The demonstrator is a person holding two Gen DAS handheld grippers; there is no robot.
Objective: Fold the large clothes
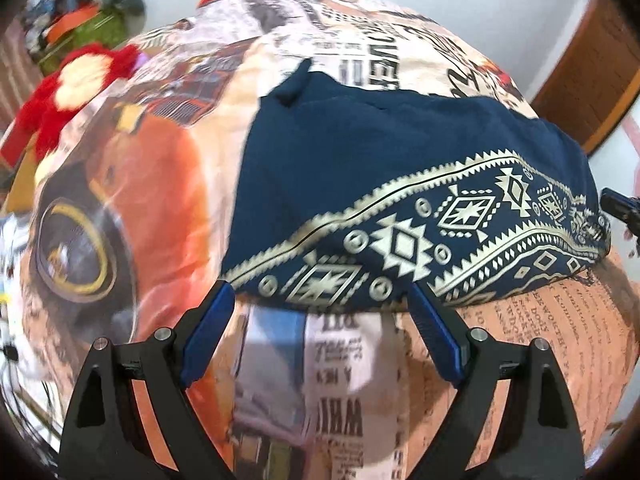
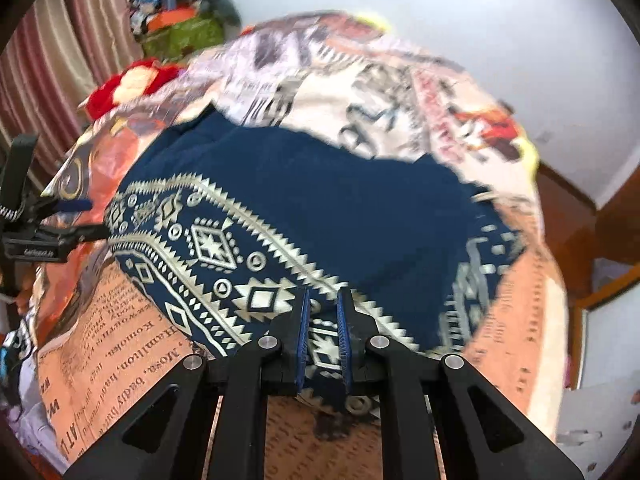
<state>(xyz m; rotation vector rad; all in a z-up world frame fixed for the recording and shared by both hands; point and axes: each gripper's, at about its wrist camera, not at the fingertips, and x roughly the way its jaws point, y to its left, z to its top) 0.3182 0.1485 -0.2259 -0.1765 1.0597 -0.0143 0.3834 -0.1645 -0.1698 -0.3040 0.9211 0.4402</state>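
A navy blue garment (image 1: 380,152) with a cream geometric border lies spread on a bed with a printed sheet (image 1: 152,184). My left gripper (image 1: 320,300) is open, its blue pads just at the garment's near patterned hem, holding nothing. In the right wrist view the same garment (image 2: 340,200) fills the middle. My right gripper (image 2: 322,312) is shut on the patterned hem, which is pinched between the blue pads. The left gripper (image 2: 76,216) also shows at the left edge of the right wrist view, and the right gripper's tip (image 1: 618,202) shows at the right edge of the left wrist view.
A red and cream plush toy (image 1: 76,88) lies at the far left of the bed. A pile of clutter with a green box (image 2: 180,32) sits beyond it by striped curtains (image 2: 52,60). Wooden furniture (image 1: 592,76) stands at the right against a white wall.
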